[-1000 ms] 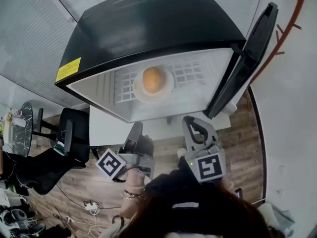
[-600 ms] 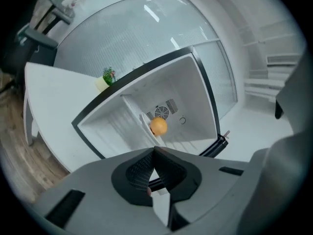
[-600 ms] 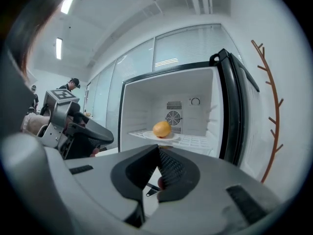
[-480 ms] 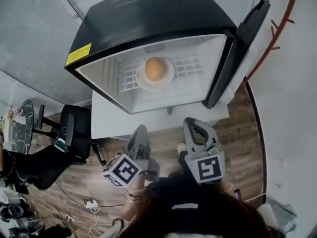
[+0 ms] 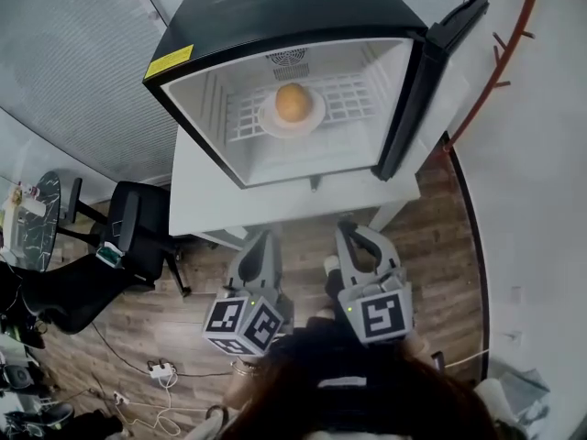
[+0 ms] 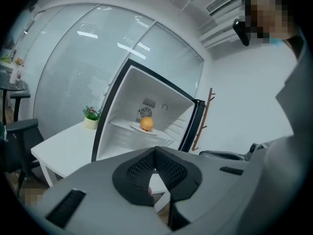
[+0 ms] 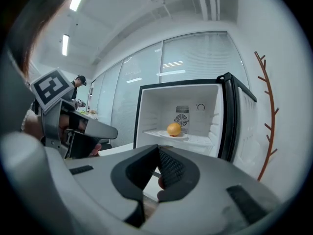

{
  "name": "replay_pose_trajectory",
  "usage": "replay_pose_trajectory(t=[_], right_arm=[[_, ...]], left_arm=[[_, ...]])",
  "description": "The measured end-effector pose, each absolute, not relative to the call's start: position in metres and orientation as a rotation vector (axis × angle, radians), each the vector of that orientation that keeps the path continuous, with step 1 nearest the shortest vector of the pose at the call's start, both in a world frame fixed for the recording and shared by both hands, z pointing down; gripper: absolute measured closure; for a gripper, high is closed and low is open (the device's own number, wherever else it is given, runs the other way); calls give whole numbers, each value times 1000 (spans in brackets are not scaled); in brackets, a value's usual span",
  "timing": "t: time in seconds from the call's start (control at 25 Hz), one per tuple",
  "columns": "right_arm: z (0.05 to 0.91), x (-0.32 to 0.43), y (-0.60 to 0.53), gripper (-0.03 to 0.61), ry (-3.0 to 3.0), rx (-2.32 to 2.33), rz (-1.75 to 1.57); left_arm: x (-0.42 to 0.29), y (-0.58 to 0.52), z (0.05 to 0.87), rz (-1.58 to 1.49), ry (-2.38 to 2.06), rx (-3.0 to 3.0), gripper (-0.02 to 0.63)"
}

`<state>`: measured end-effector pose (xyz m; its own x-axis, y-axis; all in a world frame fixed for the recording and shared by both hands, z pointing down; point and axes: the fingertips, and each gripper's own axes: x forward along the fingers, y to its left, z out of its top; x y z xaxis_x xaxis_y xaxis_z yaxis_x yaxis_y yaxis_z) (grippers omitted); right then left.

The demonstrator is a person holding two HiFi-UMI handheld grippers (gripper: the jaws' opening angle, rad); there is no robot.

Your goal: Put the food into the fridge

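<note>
An orange (image 5: 292, 102) lies on a white plate (image 5: 317, 117) on the wire shelf inside the black mini fridge (image 5: 275, 7), whose door (image 5: 424, 71) stands open to the right. The orange (image 6: 146, 124) also shows far ahead in the left gripper view, and the orange (image 7: 174, 129) likewise in the right gripper view. My left gripper (image 5: 261, 243) and right gripper (image 5: 354, 236) hang side by side well in front of the fridge, over the floor. Both are shut with nothing held: the left gripper (image 6: 155, 151) and the right gripper (image 7: 157, 151) show their jaws meeting at the tips.
The fridge stands on a white table (image 5: 211, 211). A black office chair (image 5: 138, 236) sits to the left and a brown branch-shaped coat rack (image 5: 503, 53) to the right by the wall. A small potted plant (image 6: 90, 117) rests on the table's far side.
The view has drawn back from the fridge, which now sits higher and smaller in frame. The left gripper has swung rightward and turned its marker cube toward the camera.
</note>
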<state>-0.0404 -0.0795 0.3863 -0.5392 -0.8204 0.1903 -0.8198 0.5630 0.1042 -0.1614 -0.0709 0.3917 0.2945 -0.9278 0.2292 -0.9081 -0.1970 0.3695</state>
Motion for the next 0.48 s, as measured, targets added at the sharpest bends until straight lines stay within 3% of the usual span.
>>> replay_pose_trajectory(t=[0.48], right_arm=[[386, -45, -16, 583, -2575, 1357, -24]], left_arm=[[-153, -7, 383, -91, -1623, 2200, 614]])
